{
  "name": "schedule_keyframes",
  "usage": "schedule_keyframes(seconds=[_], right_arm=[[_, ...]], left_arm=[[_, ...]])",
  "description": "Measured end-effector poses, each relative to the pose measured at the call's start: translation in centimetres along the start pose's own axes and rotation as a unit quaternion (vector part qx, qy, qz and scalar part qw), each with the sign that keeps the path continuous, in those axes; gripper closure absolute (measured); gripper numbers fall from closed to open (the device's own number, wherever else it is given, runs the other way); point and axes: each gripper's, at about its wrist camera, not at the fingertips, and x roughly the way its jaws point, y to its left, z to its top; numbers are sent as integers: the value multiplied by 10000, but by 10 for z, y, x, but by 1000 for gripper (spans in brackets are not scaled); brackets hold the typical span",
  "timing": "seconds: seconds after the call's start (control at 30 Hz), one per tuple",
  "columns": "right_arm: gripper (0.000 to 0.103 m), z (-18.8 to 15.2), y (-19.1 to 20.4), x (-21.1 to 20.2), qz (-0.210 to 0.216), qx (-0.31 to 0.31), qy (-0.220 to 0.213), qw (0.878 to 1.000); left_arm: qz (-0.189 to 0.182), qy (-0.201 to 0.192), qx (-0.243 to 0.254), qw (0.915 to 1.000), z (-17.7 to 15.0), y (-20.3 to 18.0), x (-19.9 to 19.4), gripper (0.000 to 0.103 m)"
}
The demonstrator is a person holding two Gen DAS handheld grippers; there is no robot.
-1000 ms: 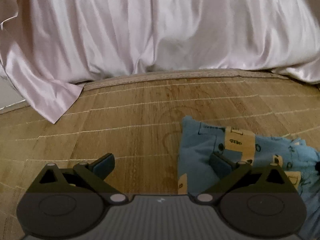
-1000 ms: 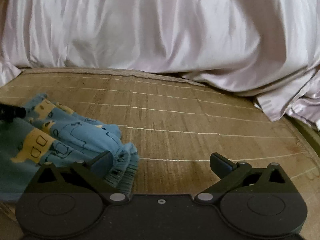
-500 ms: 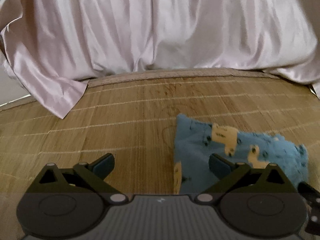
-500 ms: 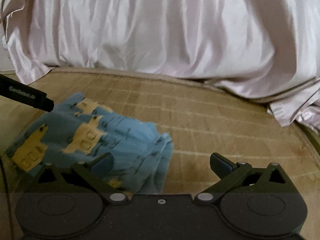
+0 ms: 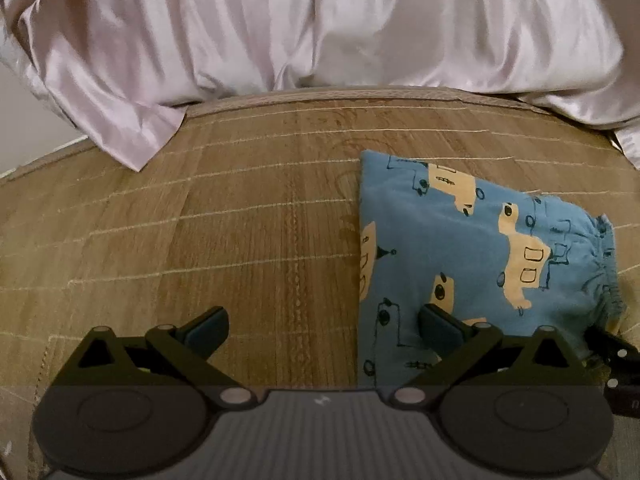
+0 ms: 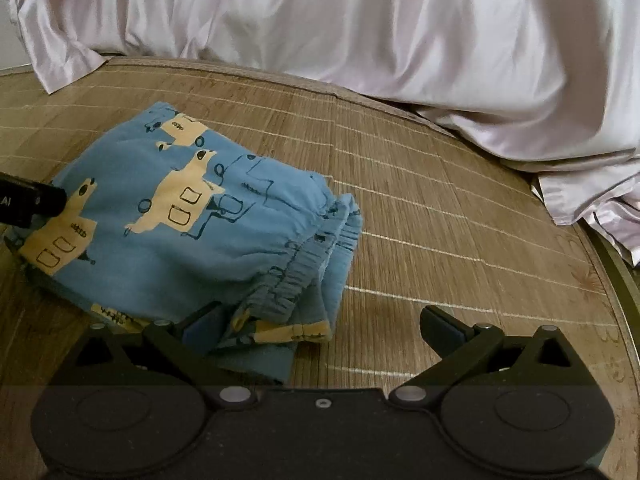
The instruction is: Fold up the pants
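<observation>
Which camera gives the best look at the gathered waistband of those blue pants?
The right wrist view: the waistband lies near the centre, its gathers and stacked layers plain. The left wrist view shows it only edge-on at the far right of the pants.

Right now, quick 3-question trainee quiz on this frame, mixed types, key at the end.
1. True or false: the left gripper is clamped on the blue pants.
2. Multiple choice: what do the pants lie on? A) a woven mat B) a glass table C) the satin sheet
3. Fill in: in the right wrist view, the gathered waistband lies at the bundle's ____ end.

Key:
1. False. Its jaws stand wide apart; one finger is merely over the cloth.
2. A. The sheet sits behind, apart from the pants.
3. Right, in front of the open right gripper.
</observation>
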Motion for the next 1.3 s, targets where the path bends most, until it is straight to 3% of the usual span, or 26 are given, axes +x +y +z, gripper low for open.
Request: schedule_keyframes(seconds=[0.27,0.43,0.57,0.7,0.8,0.93,1.13,1.3], right_arm=[[1,-6,-5,0,104,340,42,9994],[1,-9,-3,-18,290,-371,0,9989],[1,-11,-13,-26,299,-670,-459,9962],[1,-3,-28,-18,757,-133,-803,9938],[1,1,-37,-9,874,23,-1038,9907],[1,10,-54,12,1364,365,-1114,9837],[1,38,-73,41,2421,333,-1211,9621],[2,52,-73,65,2645,441,-1130,9567]], left_arm=[[-399,302,-507,9975,-1,18,8,0],[-895,858,-799,9891,12,34,9,0],[-1071,769,-1309,9826,9,41,3,0],[-1079,693,-1208,9844,-4,32,4,0],[-1294,276,-993,9862,-15,26,0,0],[-1386,277,-782,9869,-15,18,1,0],[-1575,195,-1012,9821,-19,23,-1,0],[-1552,189,-915,9835,-16,16,0,0]])
